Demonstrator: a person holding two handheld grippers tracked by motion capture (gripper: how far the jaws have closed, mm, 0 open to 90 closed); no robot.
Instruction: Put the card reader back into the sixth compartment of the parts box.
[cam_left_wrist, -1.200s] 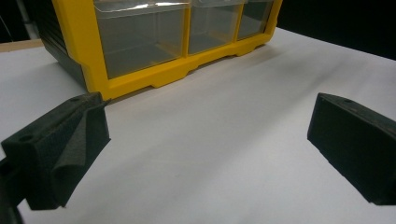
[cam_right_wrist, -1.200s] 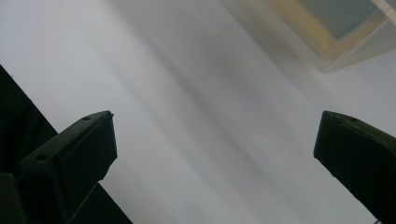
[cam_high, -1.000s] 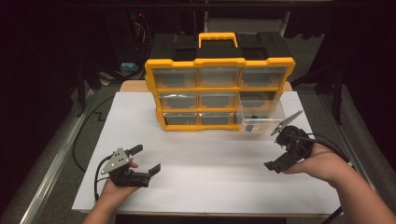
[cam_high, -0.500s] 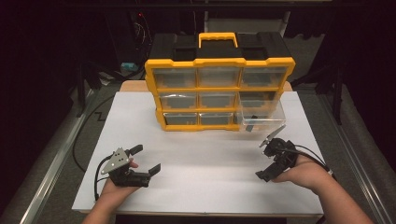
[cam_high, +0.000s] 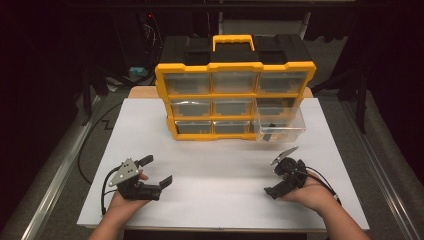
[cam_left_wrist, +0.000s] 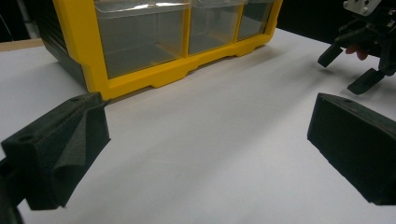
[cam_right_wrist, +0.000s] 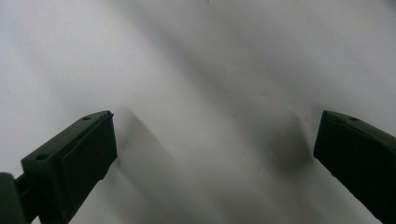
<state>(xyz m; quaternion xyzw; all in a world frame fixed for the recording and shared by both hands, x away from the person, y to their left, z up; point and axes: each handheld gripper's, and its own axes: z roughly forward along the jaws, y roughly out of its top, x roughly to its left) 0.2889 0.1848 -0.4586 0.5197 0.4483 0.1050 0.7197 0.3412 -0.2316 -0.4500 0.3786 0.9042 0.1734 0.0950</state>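
Resting low on the white table top (cam_high: 220, 165), both tools sit on the near half, well apart from each other.

Left gripper (cam_high: 156, 171): held in the person's left hand (cam_high: 122, 205) at the near left of the sheet. Jaws spread wide, nothing between them. In the left gripper view the two black jaws stand far apart over bare white surface. A black cable (cam_high: 104, 192) loops from it toward the near edge. A grey three-cornered plate (cam_high: 126, 171) sits on top.

Organizer (cam_high: 235, 100): yellow frame, black top, yellow carry handle (cam_high: 233, 41). It stands upright at the far middle of the table. Three rows of clear drawers face the person. In the left gripper view its lower yellow edge (cam_left_wrist: 154, 77) lies ahead of the left jaws, apart from them.

Open drawer (cam_high: 277, 127): clear, pulled out from the bottom right corner of the organizer. A small dark item lies inside; too small to identify.

Right gripper (cam_high: 274, 176): held in the person's right hand (cam_high: 307, 192) at the near right. It is near the pulled-out drawer but clear of it. Jaws spread wide and holding nothing. In the right gripper view both jaws hang over plain white surface, blurred. In the left gripper view the right gripper (cam_left_wrist: 348, 70) appears at the upper right, jaws parted.
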